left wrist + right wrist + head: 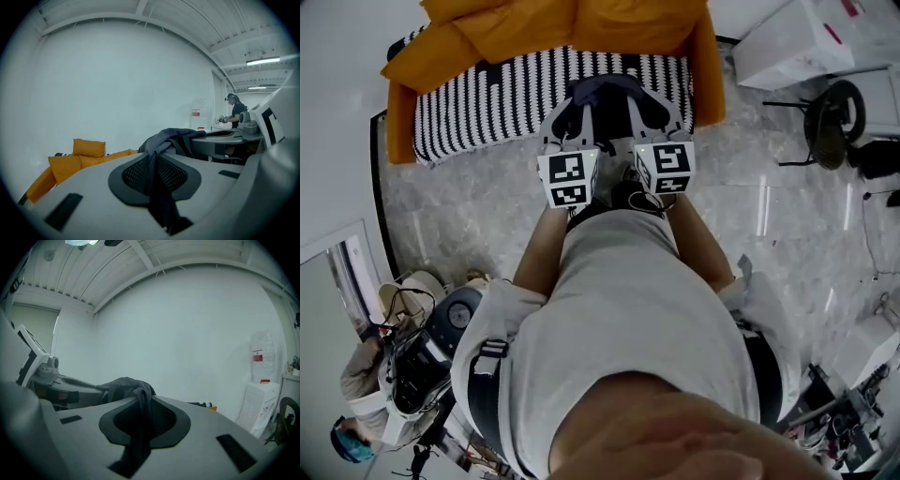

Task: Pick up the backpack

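Observation:
The dark backpack (609, 92) hangs between my two grippers, just in front of the striped sofa seat (487, 98). My left gripper (563, 120) is shut on a dark strap (158, 197) of the backpack, whose fabric bunches up past the jaw tips (171, 136). On the right side, my right gripper (662, 112) is shut on another dark strap (137, 432), with bunched fabric (126, 385) beyond it. Both grippers point nearly level, side by side, close to each other. Most of the backpack's body is hidden behind the grippers.
An orange sofa (703, 56) with orange cushions (506, 28) stands against the wall. White boxes (797, 42) and a black stool (834, 117) stand at the right. Another person (361, 412) with equipment is at the lower left. A white water dispenser (258, 404) stands by the wall.

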Demonstrator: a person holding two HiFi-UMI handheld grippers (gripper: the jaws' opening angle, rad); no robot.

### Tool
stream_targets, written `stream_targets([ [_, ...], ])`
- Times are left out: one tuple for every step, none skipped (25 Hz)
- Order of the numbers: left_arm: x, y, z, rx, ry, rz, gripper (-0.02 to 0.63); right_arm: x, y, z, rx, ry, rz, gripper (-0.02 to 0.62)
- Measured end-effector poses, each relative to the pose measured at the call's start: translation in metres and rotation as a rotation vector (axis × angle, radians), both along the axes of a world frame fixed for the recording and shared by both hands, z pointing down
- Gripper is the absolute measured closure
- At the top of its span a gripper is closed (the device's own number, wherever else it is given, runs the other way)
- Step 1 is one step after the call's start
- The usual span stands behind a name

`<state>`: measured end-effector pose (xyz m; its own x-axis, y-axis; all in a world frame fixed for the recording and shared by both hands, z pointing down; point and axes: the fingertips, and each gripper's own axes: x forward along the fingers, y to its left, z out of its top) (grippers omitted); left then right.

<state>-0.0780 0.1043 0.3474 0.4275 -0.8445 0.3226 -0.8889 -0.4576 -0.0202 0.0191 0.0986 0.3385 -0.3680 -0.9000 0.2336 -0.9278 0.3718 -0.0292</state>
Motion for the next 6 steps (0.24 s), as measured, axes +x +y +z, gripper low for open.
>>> stream_targets([
  [0.0003,-0.0006,0.0003,-0.002,0.0,0.002,0.546,0.0004,-0.0005,0.0001,-0.001,0.0,0.003,0.528],
  [0.0003,-0.0006,0.0004,-0.005,-0.001,0.005,0.546,0.0005,-0.0004,0.0,-0.002,0.001,0.007,0.528],
  [0.0002,0.0005,0.0002,-0.007,-0.001,0.008,0.546,0.0003,0.0007,-0.0002,-0.004,0.002,0.011,0.528],
  [-0.0001,0.0023,-0.0005,-0.009,-0.002,0.011,0.546,-0.0001,0.0026,-0.0004,-0.007,0.003,0.014,0.528],
  [-0.0005,0.0045,-0.0015,-0.01,-0.003,0.014,0.546,-0.0006,0.0049,-0.0006,-0.011,0.003,0.018,0.529],
  [-0.0011,0.0068,-0.0026,-0.01,-0.004,0.017,0.546,-0.0012,0.0073,-0.0009,-0.016,0.004,0.021,0.528],
])
